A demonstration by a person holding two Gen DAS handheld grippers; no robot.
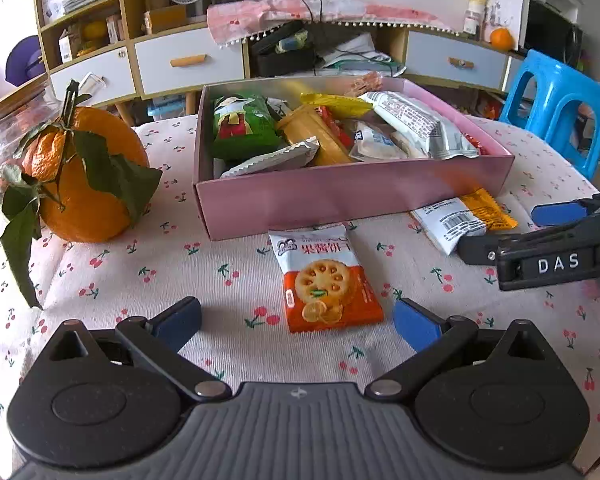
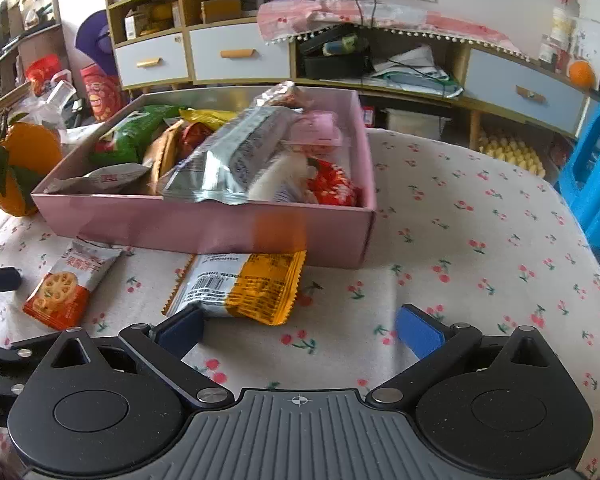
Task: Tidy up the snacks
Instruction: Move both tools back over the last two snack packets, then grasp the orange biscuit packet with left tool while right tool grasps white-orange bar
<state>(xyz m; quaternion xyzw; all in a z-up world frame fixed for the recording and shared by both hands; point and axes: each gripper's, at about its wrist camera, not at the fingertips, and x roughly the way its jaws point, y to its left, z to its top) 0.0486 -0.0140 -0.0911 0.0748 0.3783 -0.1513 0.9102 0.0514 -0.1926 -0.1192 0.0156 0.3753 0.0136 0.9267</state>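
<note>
1. Tablecloth (image 1: 228, 240) with a cherry print covers the table in the left wrist view, and a pink box (image 1: 340, 196) stands at its middle, packed with snack packets: a green bag (image 1: 242, 126), a yellow-orange packet (image 1: 316, 136), and a silver pouch (image 1: 416, 124) lying across the others.
2. In front of the box's near wall lies a biscuit packet (image 1: 326, 280), white at the top and orange below, flat on the cloth and clear of the box.
3. The left gripper (image 1: 296, 322) hovers just short of that packet with its jaws spread wide, one blue pad (image 1: 180, 320) to each side and nothing held.
4. Near the table's left edge sits a large orange (image 1: 88, 184) with leaves, a glass jar (image 1: 4, 136) behind it.
5. At the right, the right gripper (image 1: 540, 240) reaches toward a white and orange packet (image 1: 464, 220) resting by the box's near right corner.
6. In the right wrist view, the right gripper (image 2: 300, 334) has its jaws fully wide and empty; its left pad (image 2: 180, 330) sits at the near edge of the white and orange packet (image 2: 240, 284), though I cannot tell whether it touches.
7. The pink box (image 2: 204, 228) stands just behind that packet, and the biscuit packet (image 2: 66, 288) lies toward the left edge.
8. A blue stool (image 2: 596, 184) stands beyond the table's right edge.
</note>
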